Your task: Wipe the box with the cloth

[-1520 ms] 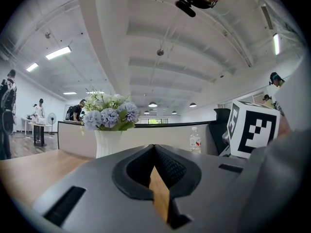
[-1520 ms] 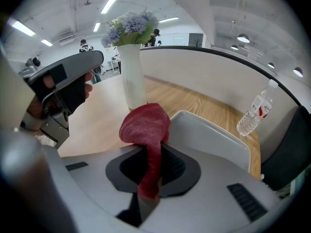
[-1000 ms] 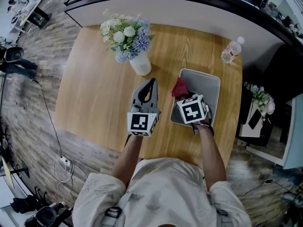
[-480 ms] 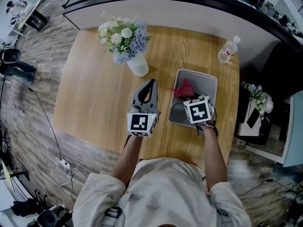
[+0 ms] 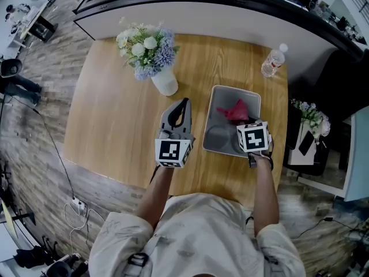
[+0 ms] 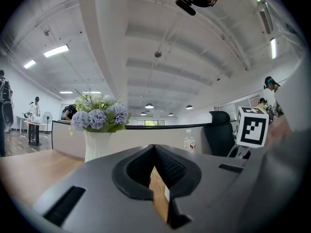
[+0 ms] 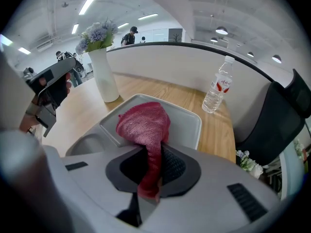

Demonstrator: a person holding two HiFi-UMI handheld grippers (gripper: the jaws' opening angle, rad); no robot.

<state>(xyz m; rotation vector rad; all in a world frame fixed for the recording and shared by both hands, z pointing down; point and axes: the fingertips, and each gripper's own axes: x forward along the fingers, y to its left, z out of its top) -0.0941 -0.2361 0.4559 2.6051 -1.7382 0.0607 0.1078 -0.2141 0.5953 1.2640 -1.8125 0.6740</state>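
Observation:
A grey open box lies on the wooden table, right of centre. My right gripper hangs over its near right part, shut on a red cloth that bunches up inside the box. In the right gripper view the red cloth runs down between the closed jaws, over the box. My left gripper is held over the table left of the box, touching nothing. Its jaws are closed with nothing between them, my left gripper pointing level across the room.
A white vase of flowers stands at the back left of the box. A plastic water bottle is at the table's far right corner. A dark office chair sits beyond the table's right edge.
My right gripper has carried the red cloth rightwards across the inside of the box, from its left edge to its right part. The left gripper has stayed where it was.

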